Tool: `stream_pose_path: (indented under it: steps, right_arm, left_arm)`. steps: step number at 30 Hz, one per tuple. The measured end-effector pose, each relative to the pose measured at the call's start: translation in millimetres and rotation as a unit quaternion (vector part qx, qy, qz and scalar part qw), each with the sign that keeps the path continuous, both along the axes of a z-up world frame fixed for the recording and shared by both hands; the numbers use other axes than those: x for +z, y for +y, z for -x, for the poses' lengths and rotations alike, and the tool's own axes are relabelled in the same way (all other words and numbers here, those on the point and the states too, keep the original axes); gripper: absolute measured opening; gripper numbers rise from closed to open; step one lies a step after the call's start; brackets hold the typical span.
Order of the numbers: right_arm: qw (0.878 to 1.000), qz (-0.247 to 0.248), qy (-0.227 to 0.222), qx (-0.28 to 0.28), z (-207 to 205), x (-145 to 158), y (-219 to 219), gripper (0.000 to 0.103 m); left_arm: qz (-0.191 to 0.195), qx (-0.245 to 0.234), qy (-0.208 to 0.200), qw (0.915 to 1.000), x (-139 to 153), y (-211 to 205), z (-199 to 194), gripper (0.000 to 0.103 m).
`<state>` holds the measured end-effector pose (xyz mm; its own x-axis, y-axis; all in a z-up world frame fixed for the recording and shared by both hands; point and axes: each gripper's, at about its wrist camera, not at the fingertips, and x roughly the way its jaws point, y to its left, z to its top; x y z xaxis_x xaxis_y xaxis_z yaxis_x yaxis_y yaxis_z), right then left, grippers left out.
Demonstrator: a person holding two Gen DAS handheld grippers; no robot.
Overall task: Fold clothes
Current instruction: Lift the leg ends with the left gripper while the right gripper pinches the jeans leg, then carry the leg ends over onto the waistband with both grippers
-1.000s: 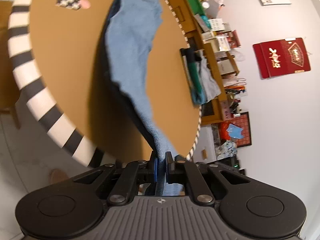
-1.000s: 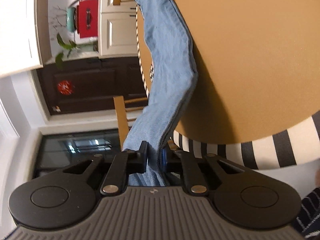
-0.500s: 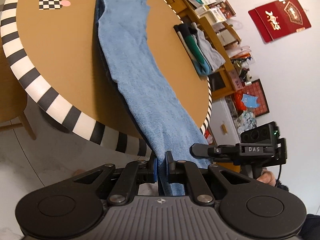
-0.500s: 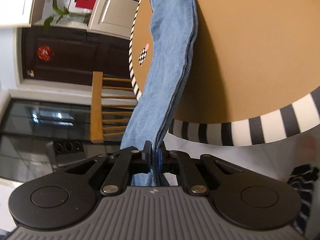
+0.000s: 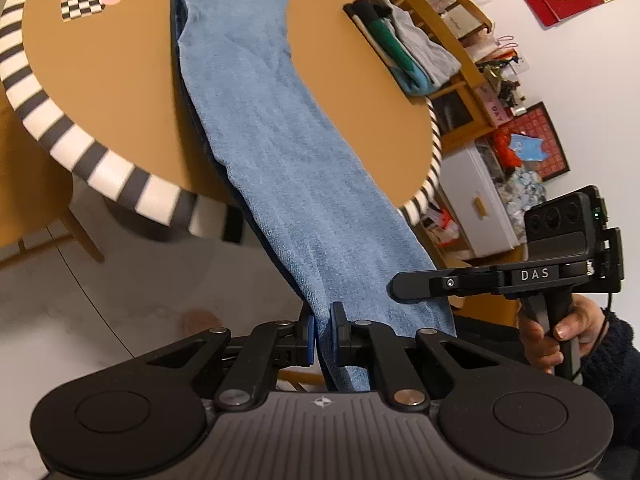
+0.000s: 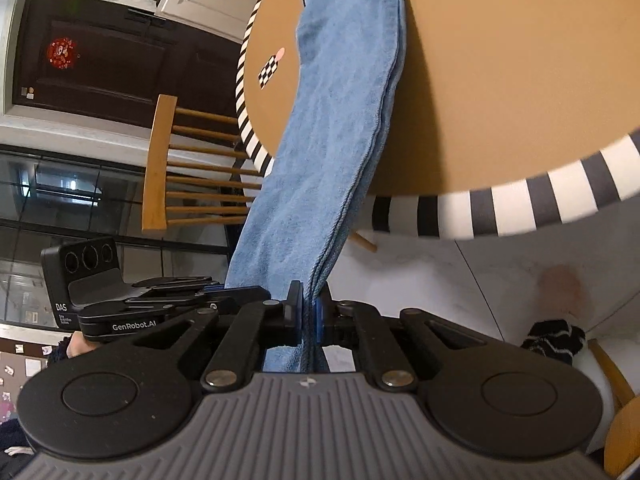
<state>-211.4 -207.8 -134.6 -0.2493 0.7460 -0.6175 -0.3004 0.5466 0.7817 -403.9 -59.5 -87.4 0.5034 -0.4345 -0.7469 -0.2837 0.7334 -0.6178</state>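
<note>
1. While both grippers sit off the near rim of the table [image 5: 120,184], the jeans [image 5: 272,120] run lengthwise away from them: waist end w/ pocket far across the tabletop, hem end hanging past the rim into the jaws.
2. Left gripper [image 5: 323,334]: jaws closed on the left edge of the hem end; denim pinched between blue pads.
3. Right gripper [image 6: 307,318]: jaws likewise clamped on the opposite edge of the same end; fabric bunched and doubled at the pinch. In the left view it shows as a side-on tool [image 5: 500,280] just right of the cloth.
4. Key relation: long axis of jeans approx. in line w/ both grippers' forward direction. Garment lies straight ahead; both grippers hold the near end side by side, neither clearly nearer the waist.
5. Judgement: legs look already stacked one on the other (darker layer peeks out along the left edge), so next fold prob. carries hem fwd along that axis toward the waist.
6. Risk, judged: uneven travel of the two sides would skew the fold.
7. Other items: checker marker [image 5: 82,6] on tabletop left of jeans; folded clothes stack [image 5: 404,52] at far right; wooden chair [image 6: 188,168] beyond the table.
</note>
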Motion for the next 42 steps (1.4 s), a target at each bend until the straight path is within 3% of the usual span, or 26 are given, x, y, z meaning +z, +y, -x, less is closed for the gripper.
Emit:
stream_pose_path:
  steps: [6, 8, 11, 16, 21, 26, 31, 42]
  right_arm:
    - [1.0, -0.014, 0.022, -0.005, 20.6, 31.0, -19.8, 0.006]
    - [0.998, -0.045, 0.032, -0.011, 24.6, 52.7, -27.9, 0.006]
    - [0.998, -0.067, 0.008, -0.008, 18.9, 93.0, -29.5, 0.006]
    - [0.995, -0.087, -0.038, -0.011, -22.4, 148.1, -12.4, 0.006]
    - [0.995, -0.076, -0.056, -0.03, -89.1, 168.1, 25.0, 0.007]
    - [0.997, -0.051, -0.039, -0.05, -170.0, 148.5, 67.2, 0.007]
    - [0.998, -0.023, -0.005, -0.059, -245.9, 104.3, 109.1, 0.007]
    - [0.997, 0.009, 0.06, -0.055, -396.1, 39.0, 190.2, 0.008]
  left_arm:
    - [0.046, 0.017, 0.013, 0.9987, 26.4, -10.6, 25.1, 0.008]
    - [0.059, 0.021, 0.001, 0.998, 49.5, -13.0, 31.8, 0.008]
    - [0.054, 0.041, -0.008, 0.9977, 75.8, 4.3, 10.1, 0.008]
    - [0.044, 0.075, -0.024, 0.9959, 119.2, 34.2, -27.6, 0.008]
    - [0.028, 0.113, -0.033, 0.9927, 154.7, 67.4, -72.3, 0.008]
    - [0.01, 0.161, 0.002, 0.9869, 132.9, 123.3, -153.2, 0.008]
    - [0.032, 0.203, 0.042, 0.9778, 87.7, 175.7, -225.4, 0.008]
    - [0.073, 0.268, 0.096, 0.956, 16.8, 282.9, -358.9, 0.008]
